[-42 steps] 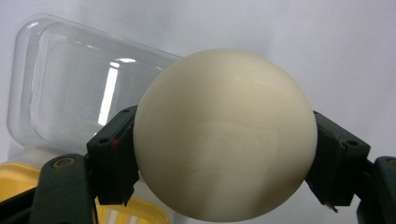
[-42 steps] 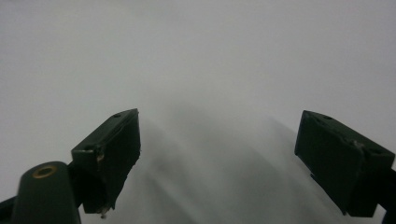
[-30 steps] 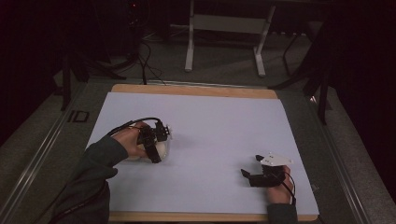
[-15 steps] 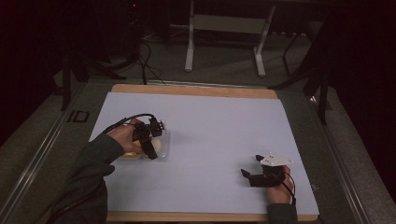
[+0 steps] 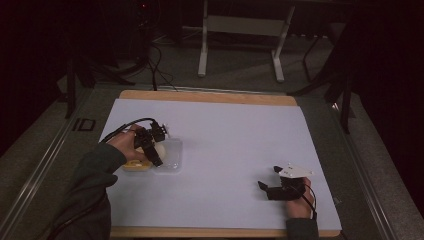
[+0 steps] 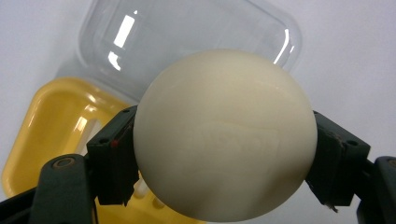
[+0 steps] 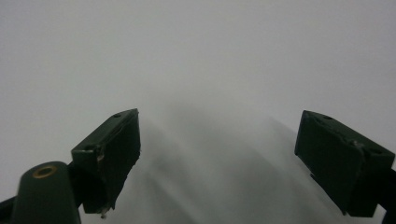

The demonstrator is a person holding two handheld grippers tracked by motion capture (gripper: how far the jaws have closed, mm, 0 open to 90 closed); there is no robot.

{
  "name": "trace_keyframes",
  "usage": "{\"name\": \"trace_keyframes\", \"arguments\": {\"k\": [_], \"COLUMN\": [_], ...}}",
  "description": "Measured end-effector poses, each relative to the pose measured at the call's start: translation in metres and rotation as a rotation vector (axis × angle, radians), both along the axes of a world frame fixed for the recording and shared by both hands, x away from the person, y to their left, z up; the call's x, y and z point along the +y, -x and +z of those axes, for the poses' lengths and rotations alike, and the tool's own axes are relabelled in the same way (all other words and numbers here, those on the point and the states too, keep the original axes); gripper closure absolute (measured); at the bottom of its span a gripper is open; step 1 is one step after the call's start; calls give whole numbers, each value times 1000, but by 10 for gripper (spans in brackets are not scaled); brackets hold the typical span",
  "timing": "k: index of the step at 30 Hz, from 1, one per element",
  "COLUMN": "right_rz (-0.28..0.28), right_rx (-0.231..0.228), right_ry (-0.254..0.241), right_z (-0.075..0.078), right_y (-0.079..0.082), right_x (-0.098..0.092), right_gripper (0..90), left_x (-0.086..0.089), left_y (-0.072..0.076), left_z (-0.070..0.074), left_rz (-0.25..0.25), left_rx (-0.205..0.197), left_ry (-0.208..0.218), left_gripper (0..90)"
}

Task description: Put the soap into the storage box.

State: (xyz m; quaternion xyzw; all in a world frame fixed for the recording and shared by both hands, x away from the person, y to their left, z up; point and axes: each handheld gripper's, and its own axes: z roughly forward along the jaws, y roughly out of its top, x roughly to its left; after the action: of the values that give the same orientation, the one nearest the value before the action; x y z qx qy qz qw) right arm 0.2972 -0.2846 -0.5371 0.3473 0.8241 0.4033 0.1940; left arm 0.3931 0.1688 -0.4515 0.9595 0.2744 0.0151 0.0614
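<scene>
leftward goes the left claw (image 5: 159, 150) since a second ago, sliding across the white worktop (image 5: 230, 150) toward its left edge with the cream egg (image 6: 224, 135) between its jaws, and the clear lid and yellow tray have come into sight under it. right now, in the left gripper view, the egg sits squarely between the two black pads, pressed from both sides, so that claw is gripping the egg. it hangs above an open egg case: the clear lid (image 6: 187, 42) lies beyond it and the yellow tray (image 6: 56, 126) sits beside and below. from the high view the clear lid (image 5: 170, 156) lies flat on the worktop with the yellow tray (image 5: 135, 165) joined on at its left, and the person's left hand (image 5: 127, 145) holds the claw over where the two meet. over on the near right, the right claw (image 5: 267, 180) has not budged; its jaws stand wide apart with nothing between them, low over bare white worktop (image 7: 210, 56), well apart from the case.
</scene>
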Motion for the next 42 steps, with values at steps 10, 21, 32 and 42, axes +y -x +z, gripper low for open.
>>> {"name": "trace_keyframes", "arguments": {"k": [10, 21, 32, 42], "right_rz": [1, 1, 2, 1], "right_rx": [1, 2, 1, 2], "right_ry": [2, 3, 4, 6], "right_z": [0, 0, 0, 0], "right_y": [0, 0, 0, 0], "right_x": [0, 0, 1, 1], "right_gripper": [142, 142, 142, 142], "left_x": [16, 29, 45, 49], "left_y": [-5, -11, -17, -21], "left_z": [-2, -3, -9, -20], "left_rz": [59, 110, 191, 210], "left_rx": [9, 17, 11, 26], "left_ry": [-23, -35, -35, -54], "left_gripper": [231, 231, 231, 230]}}
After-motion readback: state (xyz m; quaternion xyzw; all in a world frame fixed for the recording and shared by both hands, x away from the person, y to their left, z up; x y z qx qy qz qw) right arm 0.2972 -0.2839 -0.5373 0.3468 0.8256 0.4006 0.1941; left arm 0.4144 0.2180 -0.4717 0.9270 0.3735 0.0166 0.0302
